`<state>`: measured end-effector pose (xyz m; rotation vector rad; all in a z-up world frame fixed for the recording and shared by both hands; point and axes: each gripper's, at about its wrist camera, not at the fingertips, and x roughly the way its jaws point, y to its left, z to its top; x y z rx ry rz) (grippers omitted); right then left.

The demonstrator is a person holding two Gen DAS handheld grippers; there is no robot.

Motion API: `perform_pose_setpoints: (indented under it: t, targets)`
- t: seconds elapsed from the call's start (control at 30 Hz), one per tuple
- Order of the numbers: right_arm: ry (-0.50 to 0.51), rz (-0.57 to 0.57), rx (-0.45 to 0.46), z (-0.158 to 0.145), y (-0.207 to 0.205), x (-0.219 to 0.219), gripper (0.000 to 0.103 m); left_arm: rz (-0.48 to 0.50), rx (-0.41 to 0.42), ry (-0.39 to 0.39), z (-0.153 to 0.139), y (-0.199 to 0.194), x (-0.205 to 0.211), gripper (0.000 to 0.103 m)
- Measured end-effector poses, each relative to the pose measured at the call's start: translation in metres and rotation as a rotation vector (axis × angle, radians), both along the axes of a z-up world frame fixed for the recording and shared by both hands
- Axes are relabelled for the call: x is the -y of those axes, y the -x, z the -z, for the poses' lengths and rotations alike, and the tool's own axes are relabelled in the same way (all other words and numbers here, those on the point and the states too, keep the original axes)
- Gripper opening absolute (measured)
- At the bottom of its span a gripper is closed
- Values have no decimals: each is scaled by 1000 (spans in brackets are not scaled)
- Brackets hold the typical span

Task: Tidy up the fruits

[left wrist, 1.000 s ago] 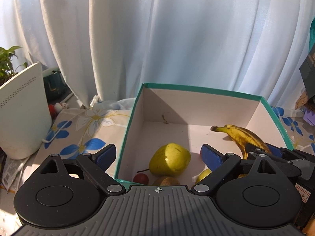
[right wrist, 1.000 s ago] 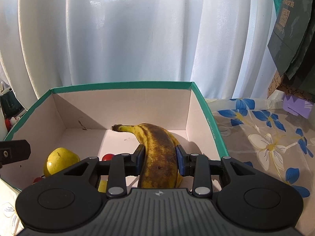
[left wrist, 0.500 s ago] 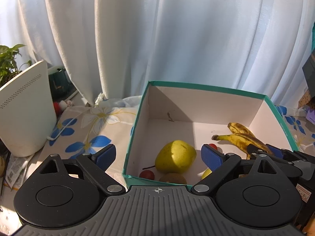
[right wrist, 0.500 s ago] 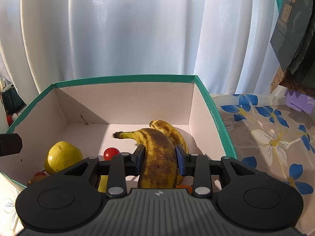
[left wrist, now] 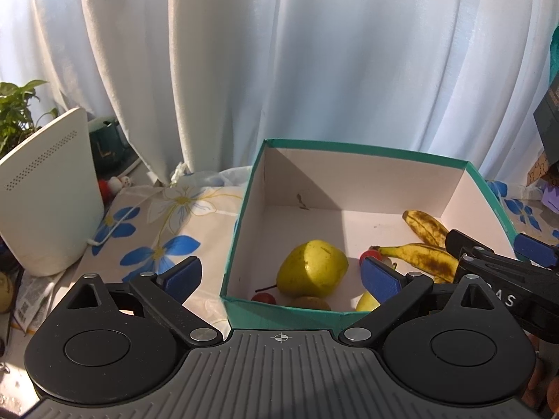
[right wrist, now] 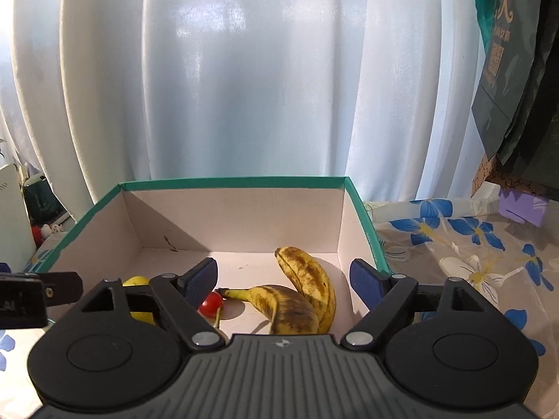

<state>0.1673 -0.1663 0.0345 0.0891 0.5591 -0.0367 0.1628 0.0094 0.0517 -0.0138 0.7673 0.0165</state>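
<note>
In the box point(right wrist: 363, 209): two bananas point(right wrist: 297, 300), pear point(left wrist: 312, 269), cherries lie | both claws point(right wrist: 283, 276) point(left wrist: 279, 276) apart, empty | we judge sorting nearly done.

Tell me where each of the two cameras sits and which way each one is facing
Left wrist: sits on the left tool, looking forward over the near left corner of the green-rimmed box toward the curtain; its own open blue pads show, and the right tool enters at the right.
Right wrist: sits on the right tool, looking into the box's right half at two bananas; its open pads show, with the left tool at the left edge.
Shared: the box, bananas, red cherry tomato, yellow pear and curtain.
</note>
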Motion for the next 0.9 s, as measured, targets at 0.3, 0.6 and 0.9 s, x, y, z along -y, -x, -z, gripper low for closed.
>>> perform_pose_setpoints:
  t: [0.3, 0.6, 0.9]
  targets:
    - [-46, 60, -76, -13, 56, -2, 103, -14, 2, -30, -4, 25, -2, 101]
    - [23, 77, -106, -24, 95, -20, 103, 1, 3, -41, -17, 61, -3, 102]
    - [63, 107, -95, -36, 132, -31, 103, 5, 5, -88, -28, 94, -3, 102]
